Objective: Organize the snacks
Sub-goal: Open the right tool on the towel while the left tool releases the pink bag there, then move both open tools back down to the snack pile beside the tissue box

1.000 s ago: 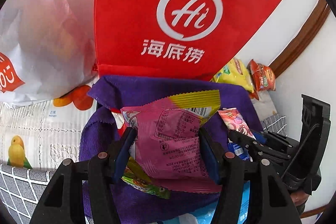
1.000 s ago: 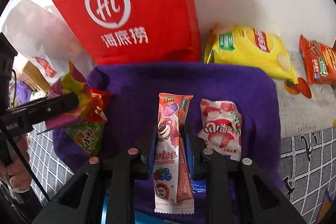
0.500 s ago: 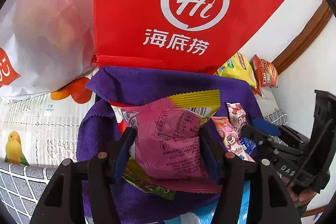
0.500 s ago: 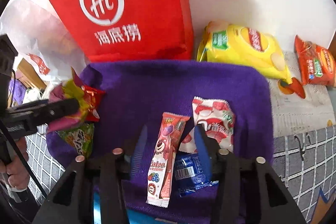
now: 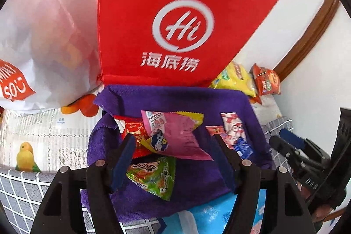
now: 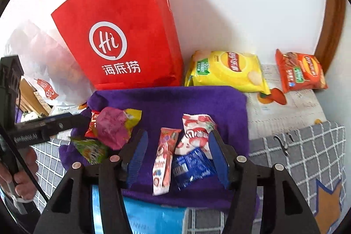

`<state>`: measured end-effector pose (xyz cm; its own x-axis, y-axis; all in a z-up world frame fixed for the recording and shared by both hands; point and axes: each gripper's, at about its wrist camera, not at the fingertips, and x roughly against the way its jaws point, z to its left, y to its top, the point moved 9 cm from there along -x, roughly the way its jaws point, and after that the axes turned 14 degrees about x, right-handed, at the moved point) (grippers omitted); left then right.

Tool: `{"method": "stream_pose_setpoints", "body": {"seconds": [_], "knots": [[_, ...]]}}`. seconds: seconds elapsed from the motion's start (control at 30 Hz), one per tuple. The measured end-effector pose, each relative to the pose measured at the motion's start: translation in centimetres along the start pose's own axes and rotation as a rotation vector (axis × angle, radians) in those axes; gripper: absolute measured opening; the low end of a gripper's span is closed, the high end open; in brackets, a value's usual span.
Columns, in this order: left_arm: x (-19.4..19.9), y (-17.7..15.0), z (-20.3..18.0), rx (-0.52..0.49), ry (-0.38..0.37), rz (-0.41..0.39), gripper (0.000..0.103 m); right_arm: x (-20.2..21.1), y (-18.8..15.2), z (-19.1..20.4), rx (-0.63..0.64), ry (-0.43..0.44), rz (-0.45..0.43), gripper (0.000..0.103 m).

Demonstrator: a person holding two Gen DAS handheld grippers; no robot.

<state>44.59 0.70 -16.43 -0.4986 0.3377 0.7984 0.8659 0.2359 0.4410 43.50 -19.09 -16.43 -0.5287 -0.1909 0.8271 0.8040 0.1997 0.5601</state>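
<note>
Now both my jaws have just opened & both snacks are out of my grip. My left gripper [image 5: 173, 159] let go of the pink packet [image 5: 177, 135]; its pads stand apart with nothing pressed between them. The packet lies on the purple towel [image 6: 166, 100] near the towel's left edge, on top of a red packet [image 5: 131, 131] and a green one [image 5: 153, 174]. My right gripper [image 6: 177, 159] let go of the long pink stick snack [image 6: 163, 159]; those pads are apart too, with the stick loose between them.

So I think 2 more snacks are put down, & both hands are free for the next ones, maybe the yellow chip bag [image 6: 228, 71] past the towel's far right corner.

The stick lies flat w/ its long side running from the towel's near edge toward the far edge, top end tipped a bit right. It touches the blue packet [image 6: 193, 166] beside it. The white-red packet [image 6: 195, 135] sits just behind.
</note>
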Motion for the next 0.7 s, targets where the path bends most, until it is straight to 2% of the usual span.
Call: {"method": "stream_pose_setpoints", "body": {"seconds": [0.2, 0.37, 0.6, 0.7], "knots": [[4.5, 0.4, -1.5, -0.060, -0.028, -0.089, 0.068, 3.5, -1.6, 0.3, 0.013, -0.061, -0.008, 0.057], [7.1, -1.1, -2.8, -0.107, -0.030, -0.124, 0.067, 7.4, -2.4, -0.5, -0.027, -0.150, -0.072, 0.057], [9.8, -4.9, -2.2, -0.120, -0.005, -0.130, 0.067, 10.7, -5.0, 0.1, -0.047, -0.135, -0.064, 0.057], [11.1, -6.2, -1.5, -0.121, 0.028, -0.182, 0.067, 11.9, -6.1, 0.8, -0.041, -0.127, -0.072, 0.057]]}}
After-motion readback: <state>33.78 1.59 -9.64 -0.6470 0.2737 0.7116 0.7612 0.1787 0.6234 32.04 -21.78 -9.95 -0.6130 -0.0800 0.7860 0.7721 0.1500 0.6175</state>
